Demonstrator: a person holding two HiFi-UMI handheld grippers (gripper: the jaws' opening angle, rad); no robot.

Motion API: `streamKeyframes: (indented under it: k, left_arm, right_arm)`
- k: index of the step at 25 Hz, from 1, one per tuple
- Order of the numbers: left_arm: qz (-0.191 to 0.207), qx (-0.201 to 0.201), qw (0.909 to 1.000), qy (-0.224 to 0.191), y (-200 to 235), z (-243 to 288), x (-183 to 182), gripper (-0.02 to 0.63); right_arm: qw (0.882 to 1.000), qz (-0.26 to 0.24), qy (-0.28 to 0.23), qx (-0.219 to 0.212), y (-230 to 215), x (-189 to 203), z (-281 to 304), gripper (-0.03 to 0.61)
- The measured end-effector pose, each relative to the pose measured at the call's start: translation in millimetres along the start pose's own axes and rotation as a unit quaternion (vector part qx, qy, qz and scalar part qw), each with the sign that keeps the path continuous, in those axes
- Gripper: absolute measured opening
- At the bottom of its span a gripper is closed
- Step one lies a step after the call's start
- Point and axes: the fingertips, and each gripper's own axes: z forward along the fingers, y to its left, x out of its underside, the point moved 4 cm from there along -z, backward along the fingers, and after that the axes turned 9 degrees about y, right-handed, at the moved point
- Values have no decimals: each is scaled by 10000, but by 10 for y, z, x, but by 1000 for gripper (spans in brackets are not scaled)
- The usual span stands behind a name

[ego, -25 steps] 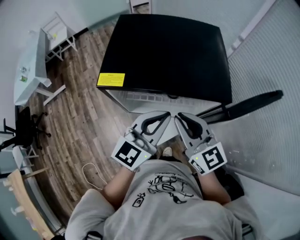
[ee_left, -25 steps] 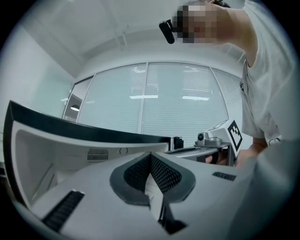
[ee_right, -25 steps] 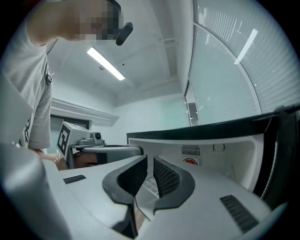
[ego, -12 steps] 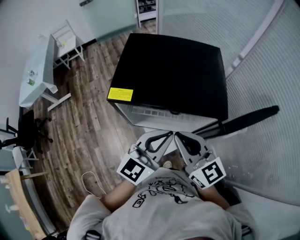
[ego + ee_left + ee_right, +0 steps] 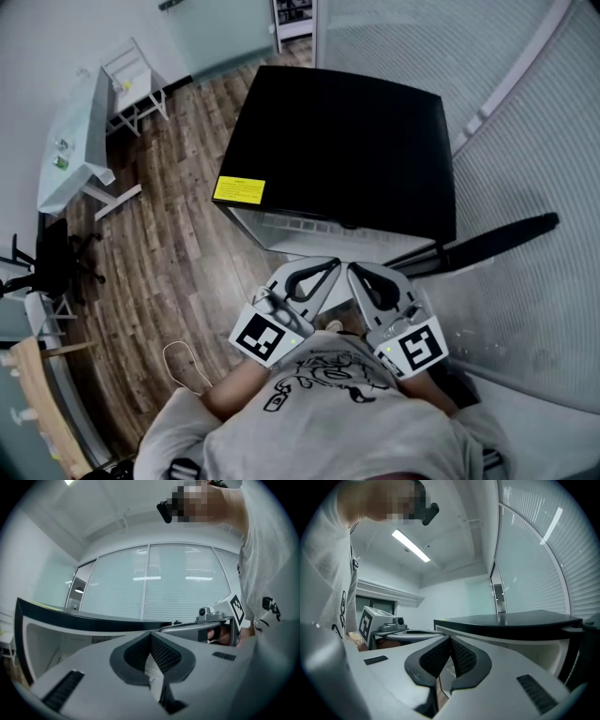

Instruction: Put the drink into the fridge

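The fridge [image 5: 347, 141] is a low white box with a glossy black top and a yellow label [image 5: 239, 189]; its black door [image 5: 487, 237] juts out to the right. No drink is in any view. Both grippers are held level near my chest, in front of the fridge, with their tips almost touching each other. In my left gripper [image 5: 334, 265] the jaws meet, with nothing between them [image 5: 151, 635]. My right gripper [image 5: 352, 269] is shut too [image 5: 450, 639]; its jaws have just closed the last bit, on nothing. The fridge's black top edge [image 5: 511, 619] lies just beyond them.
A wood floor [image 5: 178, 253] spreads to the left, with a white desk [image 5: 70, 150], a white rack [image 5: 136, 80], a black office chair [image 5: 47, 262] and a cable loop [image 5: 183, 361]. A curved frosted glass wall [image 5: 534, 131] stands close on the right.
Over the first half second both grippers drew back from the fridge toward my chest and the fridge slid up the picture. Since then almost nothing has moved.
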Motion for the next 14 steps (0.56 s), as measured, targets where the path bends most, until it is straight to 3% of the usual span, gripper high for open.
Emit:
streamKeyframes:
  k: [14]
  left_arm:
    - [-10, -3, 10000, 23, 42, 23, 38, 0]
  right_arm:
    - [10000, 21, 45, 40, -33, 40, 38, 35]
